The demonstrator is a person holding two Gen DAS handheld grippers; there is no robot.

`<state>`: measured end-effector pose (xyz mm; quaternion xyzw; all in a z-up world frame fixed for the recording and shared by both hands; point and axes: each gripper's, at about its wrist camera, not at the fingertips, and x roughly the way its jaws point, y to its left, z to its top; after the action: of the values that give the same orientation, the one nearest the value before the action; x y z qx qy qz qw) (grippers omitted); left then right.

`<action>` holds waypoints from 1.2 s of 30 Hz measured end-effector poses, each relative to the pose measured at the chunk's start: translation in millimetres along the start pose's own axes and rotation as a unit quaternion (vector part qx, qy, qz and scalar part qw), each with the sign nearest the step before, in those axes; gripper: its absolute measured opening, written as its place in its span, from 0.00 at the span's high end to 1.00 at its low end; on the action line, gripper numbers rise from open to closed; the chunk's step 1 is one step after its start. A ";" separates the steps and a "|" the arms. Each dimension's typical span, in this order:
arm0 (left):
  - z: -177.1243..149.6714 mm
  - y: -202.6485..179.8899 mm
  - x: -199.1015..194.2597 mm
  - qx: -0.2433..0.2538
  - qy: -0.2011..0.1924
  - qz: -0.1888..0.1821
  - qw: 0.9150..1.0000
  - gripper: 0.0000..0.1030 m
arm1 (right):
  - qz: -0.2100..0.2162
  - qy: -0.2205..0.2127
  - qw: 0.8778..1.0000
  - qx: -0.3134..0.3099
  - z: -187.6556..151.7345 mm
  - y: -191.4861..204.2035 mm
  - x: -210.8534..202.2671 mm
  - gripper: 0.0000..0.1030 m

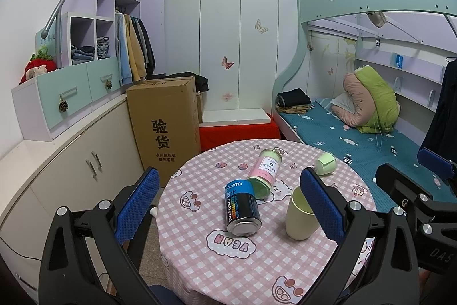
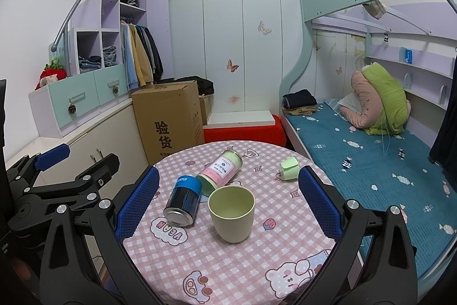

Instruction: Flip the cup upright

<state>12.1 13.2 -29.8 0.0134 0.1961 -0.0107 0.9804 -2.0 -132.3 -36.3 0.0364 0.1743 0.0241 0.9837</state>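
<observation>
A pale yellow-green cup (image 2: 231,215) stands upright, mouth up, on the round table with the pink checked cloth (image 2: 217,262). It also shows in the left wrist view (image 1: 300,216), partly behind my left gripper's right finger. A small light green cup (image 2: 289,168) lies on its side near the table's far right edge; it also shows in the left wrist view (image 1: 325,163). My right gripper (image 2: 228,207) is open and empty, its jaws wide on either side of the upright cup, held back from it. My left gripper (image 1: 228,207) is open and empty, over the table's near left part.
A blue and black can (image 2: 182,200) and a pink and green canister (image 2: 221,172) lie on their sides left of the upright cup. A cardboard box (image 2: 168,119) and cabinets stand to the left. A bunk bed (image 2: 371,145) runs along the right.
</observation>
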 end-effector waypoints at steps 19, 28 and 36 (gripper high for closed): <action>0.1 0.1 -0.1 0.001 -0.001 0.000 1.000 0.08 | 0.000 0.000 1.000 0.002 -0.6 1.2 -0.3 0.05; 0.0 -0.2 -0.1 0.001 -0.001 0.001 1.000 0.08 | -0.001 0.000 1.000 0.002 -1.3 1.1 -0.4 0.05; 0.3 1.1 0.3 0.002 -0.003 0.002 1.000 0.08 | -0.001 0.001 1.000 0.002 -1.3 1.1 0.1 0.05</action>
<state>12.5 14.4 -29.7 0.0157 0.1936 -0.0095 0.9809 -2.4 -131.1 -37.5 0.0380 0.1751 0.0232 0.9835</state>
